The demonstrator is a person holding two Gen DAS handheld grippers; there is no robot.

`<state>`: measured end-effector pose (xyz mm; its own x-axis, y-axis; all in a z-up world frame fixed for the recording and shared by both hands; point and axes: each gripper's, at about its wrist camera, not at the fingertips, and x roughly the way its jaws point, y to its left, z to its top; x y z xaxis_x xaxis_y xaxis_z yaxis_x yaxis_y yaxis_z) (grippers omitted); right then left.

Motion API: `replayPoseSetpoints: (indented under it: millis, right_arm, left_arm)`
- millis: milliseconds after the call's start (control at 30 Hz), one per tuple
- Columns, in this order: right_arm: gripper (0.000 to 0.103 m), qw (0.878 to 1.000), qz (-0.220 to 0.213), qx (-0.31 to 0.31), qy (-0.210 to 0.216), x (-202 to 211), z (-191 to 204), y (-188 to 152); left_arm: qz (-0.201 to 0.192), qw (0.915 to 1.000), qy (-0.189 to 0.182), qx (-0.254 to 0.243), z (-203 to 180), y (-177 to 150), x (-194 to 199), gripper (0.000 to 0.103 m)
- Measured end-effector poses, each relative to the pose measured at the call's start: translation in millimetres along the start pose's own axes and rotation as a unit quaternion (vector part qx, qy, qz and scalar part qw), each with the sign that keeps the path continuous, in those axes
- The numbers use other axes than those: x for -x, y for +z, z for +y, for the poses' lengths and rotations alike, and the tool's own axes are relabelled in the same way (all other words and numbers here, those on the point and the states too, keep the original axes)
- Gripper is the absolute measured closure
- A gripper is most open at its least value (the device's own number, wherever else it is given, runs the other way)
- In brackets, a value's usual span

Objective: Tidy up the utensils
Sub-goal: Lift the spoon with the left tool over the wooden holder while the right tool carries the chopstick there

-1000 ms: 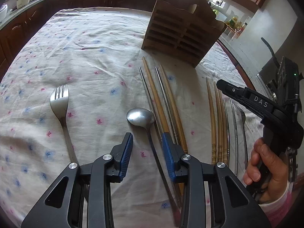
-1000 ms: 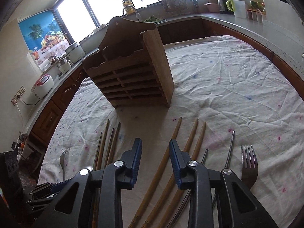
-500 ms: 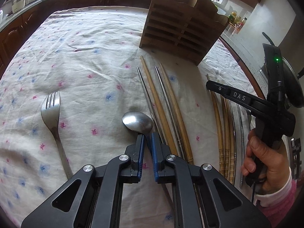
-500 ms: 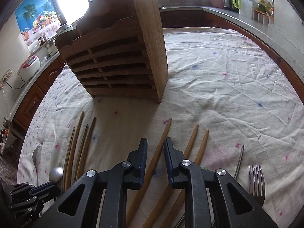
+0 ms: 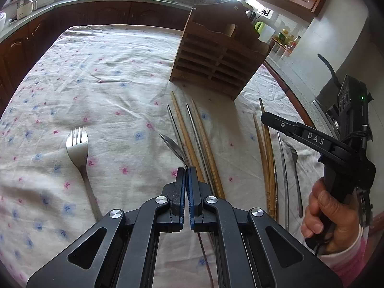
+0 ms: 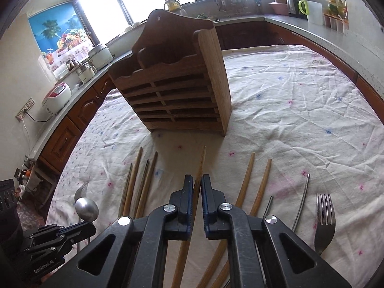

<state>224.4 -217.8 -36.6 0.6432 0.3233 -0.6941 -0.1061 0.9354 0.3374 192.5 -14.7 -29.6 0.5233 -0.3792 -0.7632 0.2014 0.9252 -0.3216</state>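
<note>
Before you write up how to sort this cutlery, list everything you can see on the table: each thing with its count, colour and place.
wooden holder: one, brown, upright at the far side of the cloth
tablecloth: one, white with pink and blue flowers, over the table
forks: two, silver, one at each outer end of the row
spoon: one, silver, bowl tilted, handle in the left gripper
wooden chopsticks: five, tan, two in the left group, three in the right group, one of these gripped
metal chopsticks: four, silver, two in each group
left gripper: black, blue pads, shut on the spoon
right gripper: black, blue pads, shut on a wooden chopstick
hand: one, holding the right gripper
</note>
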Motion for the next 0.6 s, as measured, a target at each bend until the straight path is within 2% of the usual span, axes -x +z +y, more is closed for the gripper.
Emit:
replayPoseSetpoints:
  millis: [200, 600]
  right_arm:
    - [0.097, 0.999, -0.033, -0.001, 0.033, 40, 13, 1]
    - [0.097, 0.994, -0.09, -0.003, 0.061, 94, 27, 10]
  left_arm:
    - [-0.032, 0.9994, -0.016, 0.001, 0, 3, 31, 0.101]
    - [-0.085, 0.9959, -0.031, -0.011, -8, 11, 78, 0.101]
